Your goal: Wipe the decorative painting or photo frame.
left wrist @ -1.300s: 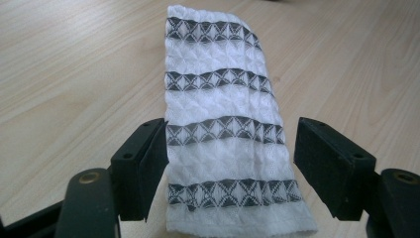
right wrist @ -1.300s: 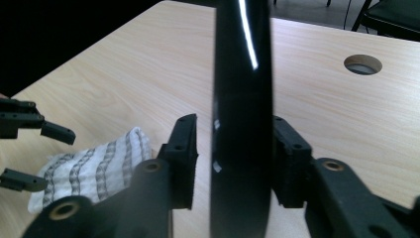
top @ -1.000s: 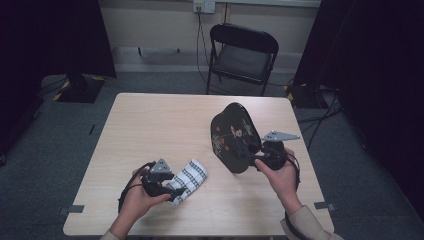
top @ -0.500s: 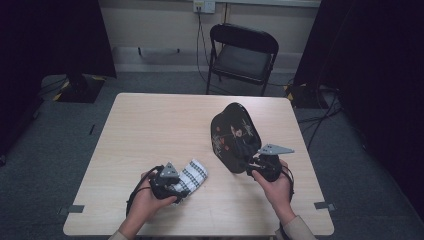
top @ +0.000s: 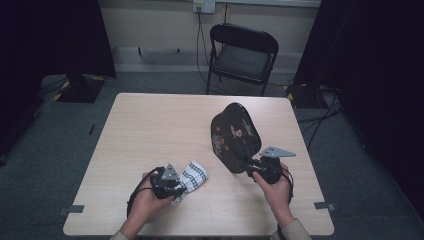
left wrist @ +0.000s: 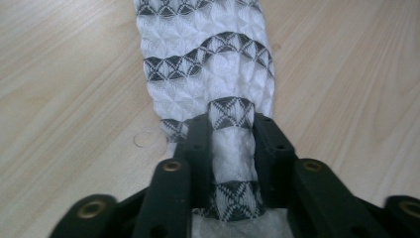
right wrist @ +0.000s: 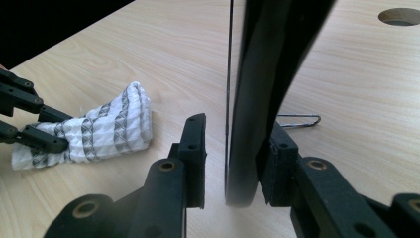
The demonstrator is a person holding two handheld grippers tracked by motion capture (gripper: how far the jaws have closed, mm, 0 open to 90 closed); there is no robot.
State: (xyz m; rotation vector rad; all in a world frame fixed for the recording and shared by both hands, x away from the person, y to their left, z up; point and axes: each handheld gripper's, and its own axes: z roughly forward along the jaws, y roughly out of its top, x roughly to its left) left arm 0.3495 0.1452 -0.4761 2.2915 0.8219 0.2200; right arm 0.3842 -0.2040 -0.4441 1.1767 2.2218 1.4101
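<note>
A white cloth with dark patterned bands (top: pixel 192 176) lies on the wooden table (top: pixel 150 125) at the front left. My left gripper (top: pixel 181 184) has just been closing and is shut on a fold of the cloth (left wrist: pixel 208 64), pinched between both jaws (left wrist: pixel 232 119). A black oval plate with painted flowers (top: pixel 235 135) stands tilted upright at the right. My right gripper (top: pixel 248 167) is at its lower edge, jaws just closing. The plate's edge (right wrist: pixel 267 59) sits between them (right wrist: pixel 235 129): one jaw is against it, the other a small gap away. The cloth (right wrist: pixel 99 131) and left gripper (right wrist: pixel 55 131) lie beyond.
A thin wire stand (right wrist: pixel 299 120) rests on the table behind the plate. A round hole (right wrist: pixel 398 16) is cut in the tabletop farther off. A black folding chair (top: pixel 242 55) stands past the table's far edge. Dark curtains hang on both sides.
The left jaws have closed onto the cloth. The right gripper has sunk toward the table and now straddles the plate's lower edge with narrower jaws. The plate has not moved.
</note>
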